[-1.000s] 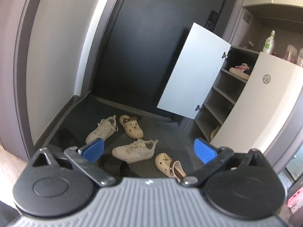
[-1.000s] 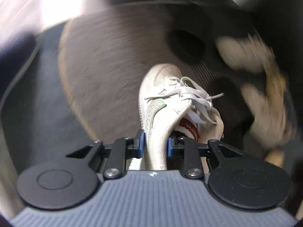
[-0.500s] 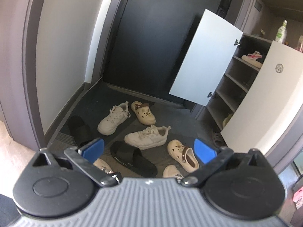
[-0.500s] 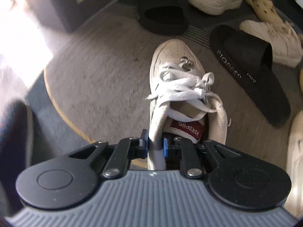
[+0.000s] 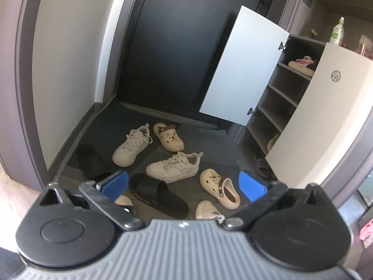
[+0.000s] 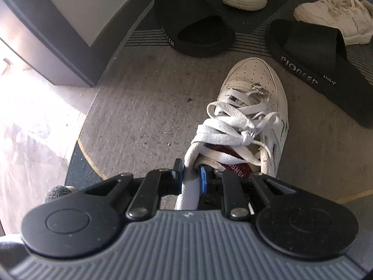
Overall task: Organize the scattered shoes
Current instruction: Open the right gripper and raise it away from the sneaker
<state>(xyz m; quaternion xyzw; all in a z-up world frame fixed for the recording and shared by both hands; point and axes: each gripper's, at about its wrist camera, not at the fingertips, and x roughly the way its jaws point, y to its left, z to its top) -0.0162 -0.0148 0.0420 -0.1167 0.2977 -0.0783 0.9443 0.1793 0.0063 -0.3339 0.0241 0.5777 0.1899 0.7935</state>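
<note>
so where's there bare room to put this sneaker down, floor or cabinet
The cabinet's middle shelves, below the pink shoe, look bare. On the floor, the grey mat left of the held sneaker is free, and so is the dark strip before the open cabinet door. The middle is crowded with sneakers, clogs and black slides.

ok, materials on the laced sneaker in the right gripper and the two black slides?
White sneaker: looks like smooth leather or synthetic leather, going by the perforated toe and soft sheen; flat woven laces. Right gripper clamps its collar edge. Black slides: matte moulded foam or rubber, thick sole, printed lettering on the side.
</note>
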